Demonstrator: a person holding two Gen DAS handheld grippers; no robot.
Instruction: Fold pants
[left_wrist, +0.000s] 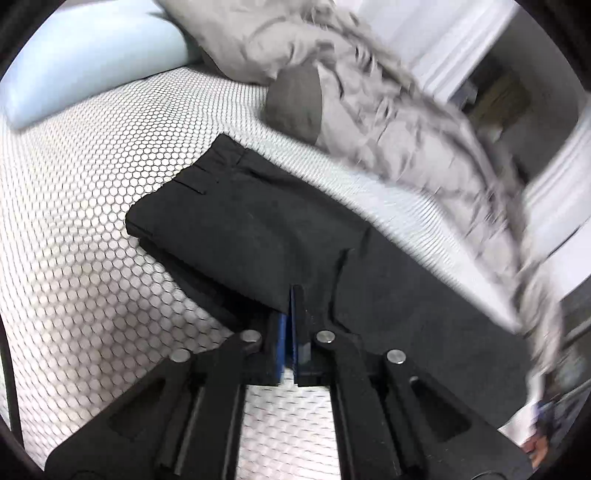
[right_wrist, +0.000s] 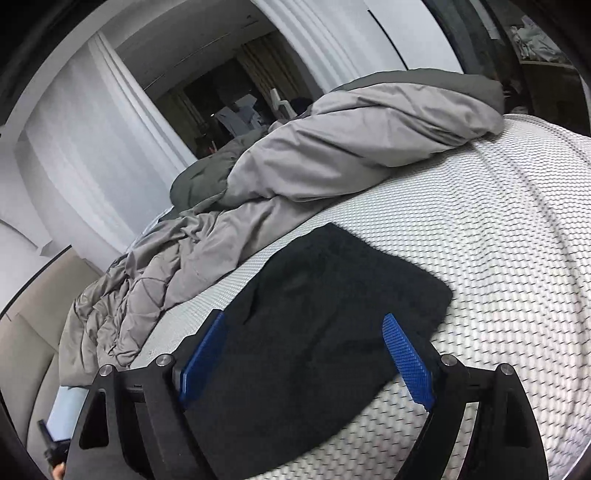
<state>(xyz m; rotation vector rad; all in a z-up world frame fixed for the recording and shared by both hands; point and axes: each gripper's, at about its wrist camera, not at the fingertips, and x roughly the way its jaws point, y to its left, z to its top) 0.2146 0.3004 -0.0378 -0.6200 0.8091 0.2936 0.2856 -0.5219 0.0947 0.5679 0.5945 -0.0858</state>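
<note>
Black pants (left_wrist: 251, 225) lie folded on the white honeycomb-patterned mattress (left_wrist: 81, 221), waistband end toward the far left. My left gripper (left_wrist: 293, 295) is shut, its blue pads pressed together at the near edge of the folded pants; I see no cloth between them. In the right wrist view the same black pants (right_wrist: 332, 295) lie flat on the mattress (right_wrist: 498, 240). My right gripper (right_wrist: 303, 316) hangs open just above them, its blue pads (right_wrist: 205, 354) spread wide to either side of the fabric and holding nothing.
A rumpled grey duvet (right_wrist: 332, 147) is heaped along the far side of the bed, close behind the pants. A light blue pillow (left_wrist: 85, 62) lies at the far left. White curtains (right_wrist: 74, 155) and a beige floor (right_wrist: 26, 332) lie beyond the bed's edge.
</note>
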